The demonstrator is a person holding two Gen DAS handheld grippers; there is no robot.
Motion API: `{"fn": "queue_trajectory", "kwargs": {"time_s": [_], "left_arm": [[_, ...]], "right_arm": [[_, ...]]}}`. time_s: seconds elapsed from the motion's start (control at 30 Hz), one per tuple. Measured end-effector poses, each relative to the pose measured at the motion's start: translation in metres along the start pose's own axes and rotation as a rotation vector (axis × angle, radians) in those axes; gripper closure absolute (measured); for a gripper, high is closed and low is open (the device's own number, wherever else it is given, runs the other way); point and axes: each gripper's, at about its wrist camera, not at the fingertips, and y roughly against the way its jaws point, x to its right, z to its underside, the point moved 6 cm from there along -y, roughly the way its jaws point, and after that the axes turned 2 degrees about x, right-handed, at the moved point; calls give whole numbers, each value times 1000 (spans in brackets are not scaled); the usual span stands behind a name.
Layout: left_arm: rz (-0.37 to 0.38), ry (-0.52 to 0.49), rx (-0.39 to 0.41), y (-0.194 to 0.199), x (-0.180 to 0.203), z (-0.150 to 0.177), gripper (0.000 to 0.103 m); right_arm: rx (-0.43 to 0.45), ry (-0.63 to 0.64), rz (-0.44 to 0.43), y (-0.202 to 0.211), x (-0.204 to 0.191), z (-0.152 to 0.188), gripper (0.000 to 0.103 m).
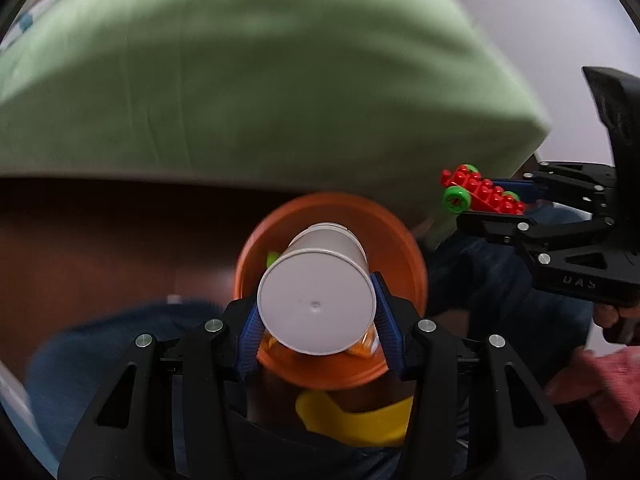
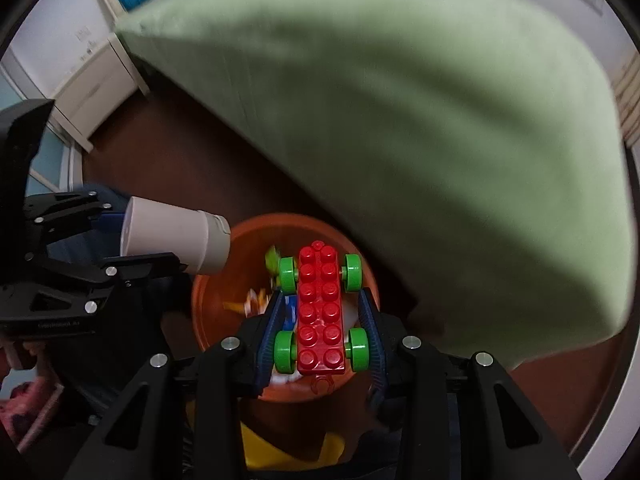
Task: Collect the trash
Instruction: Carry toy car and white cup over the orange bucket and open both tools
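My left gripper (image 1: 318, 312) is shut on a white plastic cup (image 1: 316, 296), held bottom toward the camera above an orange bin (image 1: 404, 252). The cup also shows in the right wrist view (image 2: 176, 240). My right gripper (image 2: 322, 320) is shut on a red brick toy car with green wheels (image 2: 320, 308), held above the same orange bin (image 2: 208, 300). The car also shows in the left wrist view (image 1: 484, 192), right of the bin. Small orange, green and white bits lie inside the bin (image 2: 256, 300).
A large green mattress or cushion (image 1: 248, 80) looms behind the bin. A yellow object (image 1: 356, 420) sits below the bin. A brown floor (image 2: 168, 168) and a white cabinet (image 2: 96, 88) lie at the left. A pink cloth (image 1: 608, 384) is at the right.
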Motion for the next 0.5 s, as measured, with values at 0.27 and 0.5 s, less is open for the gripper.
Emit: {"fn": "queue_trajectory", "kwargs": {"time_s": [0.27, 0.5], "left_arm": [[-5, 72, -144, -63, -10, 11, 55], [-66, 145, -201, -80, -28, 26, 37]], "right_arm": [[-139, -11, 19, -61, 4, 17, 65], [-152, 3, 55, -78, 5, 13, 28]]}}
